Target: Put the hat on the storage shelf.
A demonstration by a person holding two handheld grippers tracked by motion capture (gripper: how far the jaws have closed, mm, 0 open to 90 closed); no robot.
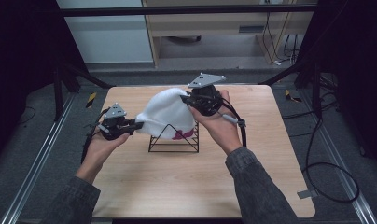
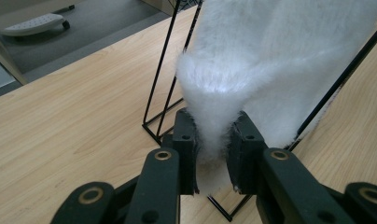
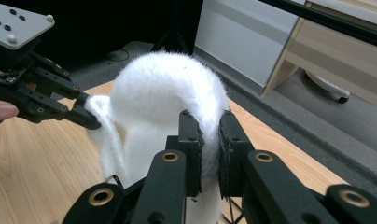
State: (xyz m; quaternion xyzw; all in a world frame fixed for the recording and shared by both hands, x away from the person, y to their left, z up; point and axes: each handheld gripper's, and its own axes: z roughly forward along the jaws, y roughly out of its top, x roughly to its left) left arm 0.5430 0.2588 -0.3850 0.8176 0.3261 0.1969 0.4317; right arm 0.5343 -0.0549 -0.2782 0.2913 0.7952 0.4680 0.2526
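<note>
High view, left hand-held gripper (image 1: 136, 124) and right hand-held gripper (image 1: 185, 99) each clamped on white fleece hat (image 1: 165, 113), over black wire rack (image 1: 173, 138), no legible writing.

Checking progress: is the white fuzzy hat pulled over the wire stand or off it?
Partly over: the hat drapes the stand's top, stretched between both grippers.

high: overhead, forward-down | gripper views: close along fingers | shared: table (image 1: 252, 186)

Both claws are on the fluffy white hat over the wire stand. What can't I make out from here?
- Pink marking on the white hat: high view, too small to tell.
- Wire stand top: covered by the hat.
- Hat's rim inside the right claw: right gripper view, hidden between the jaws.
</note>
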